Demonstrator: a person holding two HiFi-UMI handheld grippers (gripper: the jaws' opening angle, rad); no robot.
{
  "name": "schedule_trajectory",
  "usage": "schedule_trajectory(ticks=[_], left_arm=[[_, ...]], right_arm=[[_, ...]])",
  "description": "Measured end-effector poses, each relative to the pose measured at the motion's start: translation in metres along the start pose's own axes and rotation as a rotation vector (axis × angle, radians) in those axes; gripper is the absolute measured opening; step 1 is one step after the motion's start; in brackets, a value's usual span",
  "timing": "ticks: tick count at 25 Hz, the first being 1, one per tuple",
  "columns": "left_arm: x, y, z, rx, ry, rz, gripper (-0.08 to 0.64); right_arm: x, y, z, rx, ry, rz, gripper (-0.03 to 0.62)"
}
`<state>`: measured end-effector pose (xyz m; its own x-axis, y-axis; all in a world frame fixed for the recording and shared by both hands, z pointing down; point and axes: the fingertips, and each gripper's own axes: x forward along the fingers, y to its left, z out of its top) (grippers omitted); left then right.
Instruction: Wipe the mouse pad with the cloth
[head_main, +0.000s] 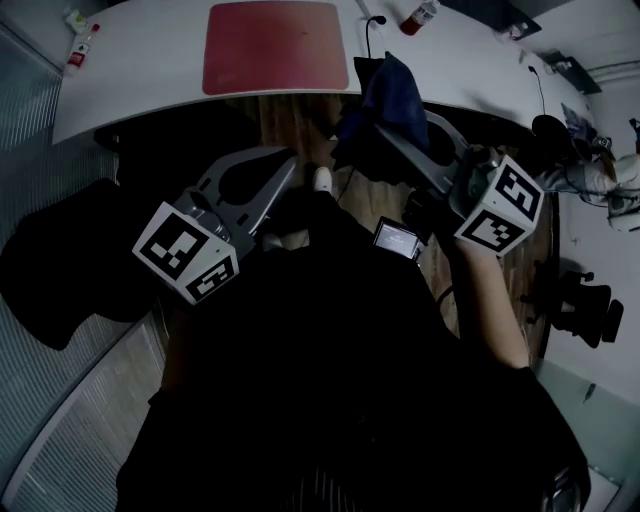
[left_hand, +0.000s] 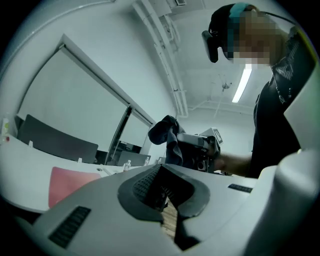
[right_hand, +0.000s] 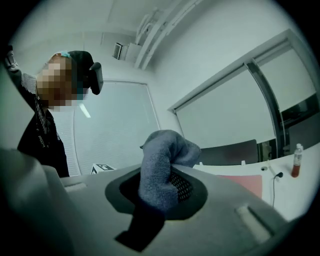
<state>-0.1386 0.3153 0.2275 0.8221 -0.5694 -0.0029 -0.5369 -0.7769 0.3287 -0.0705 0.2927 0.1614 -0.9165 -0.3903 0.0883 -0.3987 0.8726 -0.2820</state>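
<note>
Seen from above, the right gripper (head_main: 384, 133) is clamped on a dark blue cloth (head_main: 394, 90), held up at the near edge of the white table (head_main: 130, 95). The red mouse pad (head_main: 275, 45) lies farther in on the table. The left gripper (head_main: 283, 170) hangs low, jaws together on nothing (wood floor shows behind). Wiping seems not yet begun: next, carry the cloth forward and press it flat on the pad.

Red mouse pad (head_main: 275, 45) on white desk (head_main: 130, 90) — right gripper (head_main: 375, 125) clamps blue cloth (head_main: 392, 95) at desk edge; left gripper (head_main: 283, 165) closed, empty.
</note>
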Motion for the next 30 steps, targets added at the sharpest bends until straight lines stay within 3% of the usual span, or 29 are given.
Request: schedule_trajectory(ticks=[7,12,20,30], left_arm=[[-0.016,0.028,0.01,0.015,0.02,0.102,0.008],[-0.001,0.056,0.011,0.006,0.047,0.143,0.008],[0.094,0.091,0.038,0.009,0.037,0.099,0.008],[0.231,0.123,0.082,0.013,0.002,0.124,0.008]], right_arm=[[0.038,-0.022,-0.009,0.006,0.027,0.105,0.072],[0.055,-0.056,-0.004,0.037,0.013,0.146,0.074],[0.04,-0.143,0.027,0.051,-0.011,0.156,0.074],[0.006,-0.259,0.062,0.101,-0.017,0.206,0.074]])
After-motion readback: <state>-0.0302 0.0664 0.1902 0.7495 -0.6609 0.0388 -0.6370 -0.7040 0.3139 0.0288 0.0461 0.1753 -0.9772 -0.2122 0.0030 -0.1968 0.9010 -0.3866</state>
